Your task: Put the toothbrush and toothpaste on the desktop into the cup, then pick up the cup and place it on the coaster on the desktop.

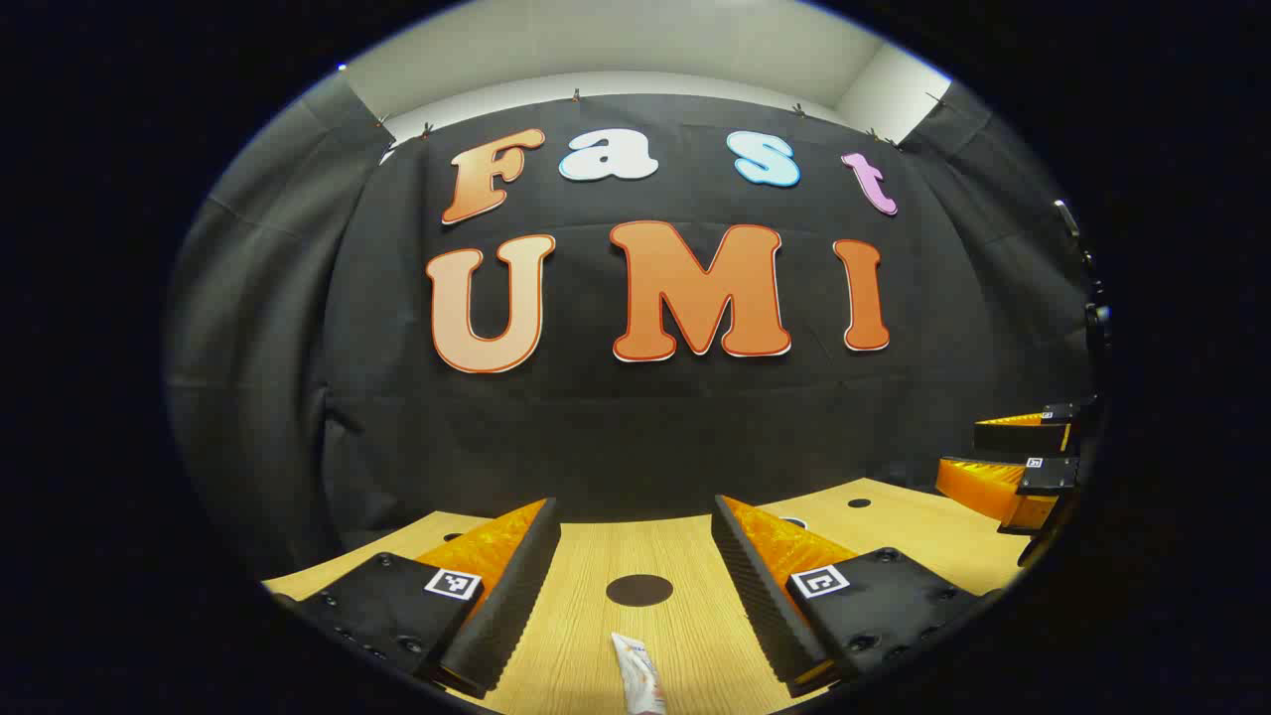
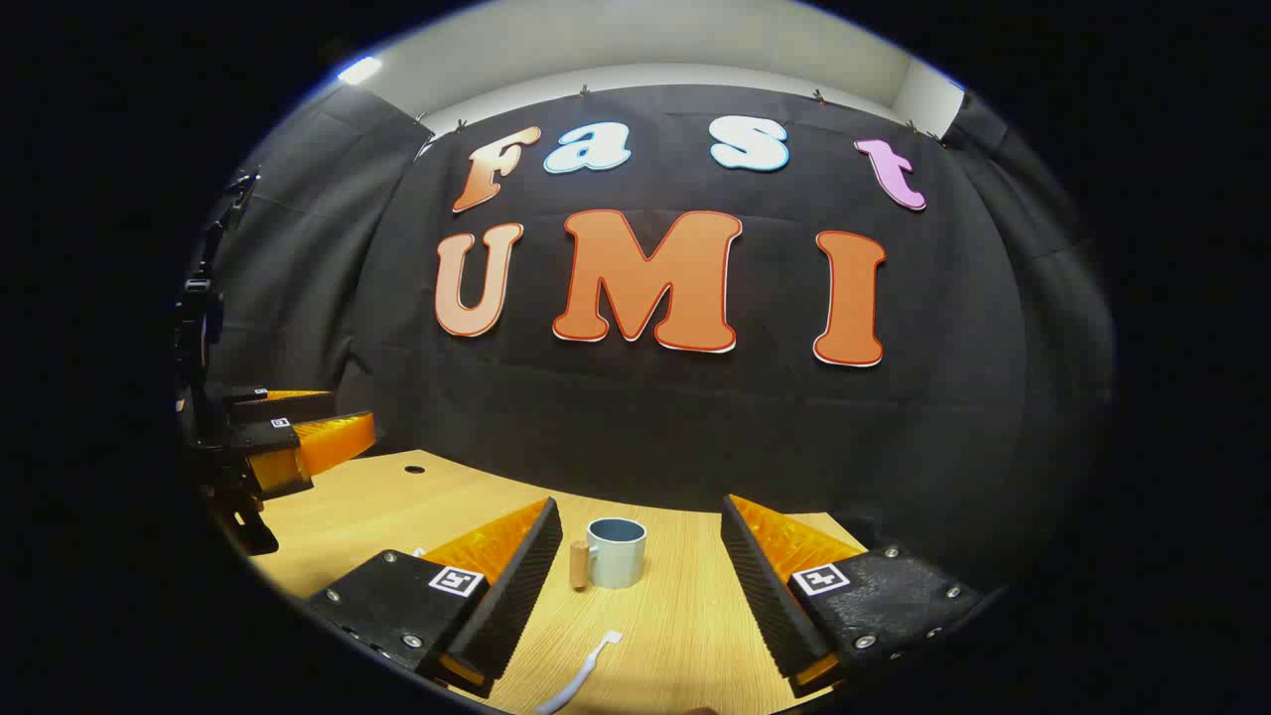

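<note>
A white toothpaste tube (image 1: 637, 675) lies on the wooden desktop (image 1: 586, 556) between the fingers of my open left gripper (image 1: 634, 504), near their bases. Just beyond the tube a dark round coaster (image 1: 638, 590) lies flat. In the right gripper view a pale blue-grey cup (image 2: 616, 552) with a wooden handle (image 2: 579, 564) stands upright between the fingertips of my open right gripper (image 2: 636, 504). A white toothbrush (image 2: 588, 667) lies in front of the cup, head towards it. Both grippers hold nothing.
The right gripper (image 1: 961, 452) hovers above the desk at the far right of the left gripper view. The left gripper (image 2: 353, 412) shows at the far left of the right gripper view. Small dark holes (image 1: 859, 502) (image 2: 414, 469) sit in the desktop. The black cloth wall stands close behind.
</note>
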Demonstrator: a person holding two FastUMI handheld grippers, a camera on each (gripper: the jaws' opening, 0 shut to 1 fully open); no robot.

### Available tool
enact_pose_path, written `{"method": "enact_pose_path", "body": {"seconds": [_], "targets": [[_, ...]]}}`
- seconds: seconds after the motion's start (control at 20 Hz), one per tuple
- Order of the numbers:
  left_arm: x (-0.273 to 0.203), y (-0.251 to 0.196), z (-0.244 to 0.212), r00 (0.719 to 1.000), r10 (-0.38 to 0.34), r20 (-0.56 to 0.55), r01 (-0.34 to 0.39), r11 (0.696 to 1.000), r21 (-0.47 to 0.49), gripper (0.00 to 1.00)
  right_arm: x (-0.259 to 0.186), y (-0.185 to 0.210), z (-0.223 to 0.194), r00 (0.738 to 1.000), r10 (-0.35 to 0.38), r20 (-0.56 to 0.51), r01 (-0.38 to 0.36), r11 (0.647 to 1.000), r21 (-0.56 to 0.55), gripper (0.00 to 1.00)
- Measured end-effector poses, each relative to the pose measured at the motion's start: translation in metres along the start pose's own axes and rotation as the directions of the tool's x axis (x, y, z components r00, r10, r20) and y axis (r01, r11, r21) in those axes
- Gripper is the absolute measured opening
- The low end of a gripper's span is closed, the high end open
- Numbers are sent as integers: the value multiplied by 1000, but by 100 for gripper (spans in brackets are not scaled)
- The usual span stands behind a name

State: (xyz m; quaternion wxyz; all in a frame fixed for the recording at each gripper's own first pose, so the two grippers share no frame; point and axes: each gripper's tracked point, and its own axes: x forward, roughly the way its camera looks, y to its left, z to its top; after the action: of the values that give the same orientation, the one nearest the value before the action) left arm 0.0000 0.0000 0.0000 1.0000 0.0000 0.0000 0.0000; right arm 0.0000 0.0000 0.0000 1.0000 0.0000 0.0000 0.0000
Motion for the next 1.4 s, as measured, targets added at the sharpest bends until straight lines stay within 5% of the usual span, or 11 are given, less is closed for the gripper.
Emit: {"method": "enact_pose_path", "body": {"seconds": [0.9, 1.15, 1.4], "targets": [[13, 5, -17, 991, 8, -133, -8, 1000, 2, 97, 11, 2, 2, 994, 33, -105, -32, 999, 4, 97], [23, 11, -25, 976, 11, -219, -5, 1000, 29, 98, 15, 16, -10, 966, 88, -244, -93, 996, -8, 98], [30, 15, -63, 923, -17, -385, 23, 1000, 11, 98, 16, 31, -29, 919, 124, -373, -133, 991, 4, 98]]}}
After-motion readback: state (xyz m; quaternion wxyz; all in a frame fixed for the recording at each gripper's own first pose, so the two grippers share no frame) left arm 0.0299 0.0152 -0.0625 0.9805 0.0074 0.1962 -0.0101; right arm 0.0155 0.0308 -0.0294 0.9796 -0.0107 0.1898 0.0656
